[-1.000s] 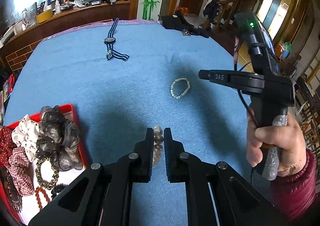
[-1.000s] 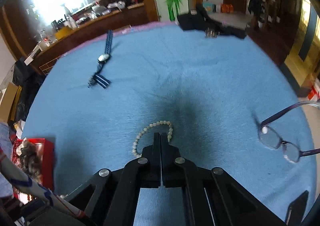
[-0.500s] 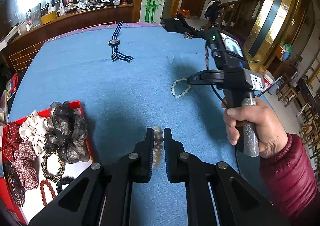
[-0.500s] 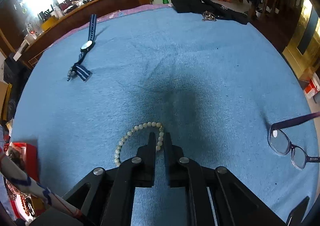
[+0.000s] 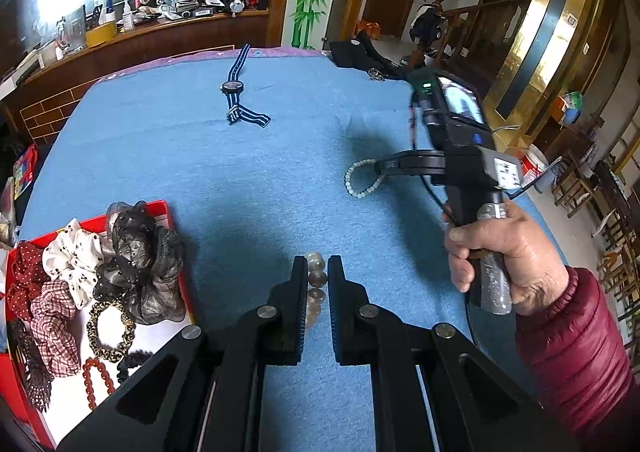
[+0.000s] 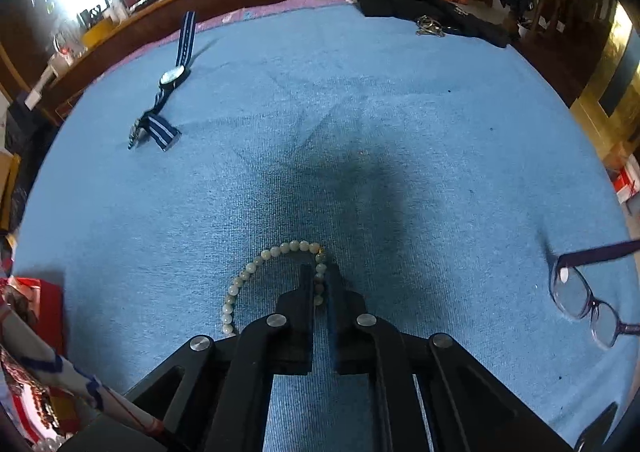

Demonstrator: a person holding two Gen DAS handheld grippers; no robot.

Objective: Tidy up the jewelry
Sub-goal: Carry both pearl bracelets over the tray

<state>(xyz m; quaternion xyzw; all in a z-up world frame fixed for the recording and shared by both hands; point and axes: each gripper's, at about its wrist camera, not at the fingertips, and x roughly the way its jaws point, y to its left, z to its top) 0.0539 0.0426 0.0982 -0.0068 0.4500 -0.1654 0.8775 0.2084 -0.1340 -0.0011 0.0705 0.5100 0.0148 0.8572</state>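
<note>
— Since a second ago the right tongs [image 6: 319, 280] have come down onto the pale bead bracelet [image 6: 256, 276] and pinched its near side; earlier they hovered pressed together just above it. Right?

— Yes. Now the jaws are clamped on a few beads at the right of the loop, while the rest of the bracelet lies flat on the blue table [image 6: 400, 132]. From the left wrist view, the right hand [image 5: 496, 252] grips the handle and the tool's tip sits at the bracelet's edge.

— And the left tongs [image 5: 318, 276]?

— Closed on a short string of larger grey beads [image 5: 315, 272], held above the cloth, not far from the red tray [image 5: 160, 208] with the scrunchies [image 5: 132, 248] and other bracelets.

— So which step is this?

— I judge it as the grasp of the pale bracelet, just secured, with the lift not yet begun. The striped watch [image 6: 174, 76] and the glasses [image 6: 584, 292] lie well apart from it, untouched.

— Next move?

— Probably a straight lift, checking the beads don't slip from that narrow pinch, then a carry across to the tray on the left. The left hand's beads likely go there too.
</note>
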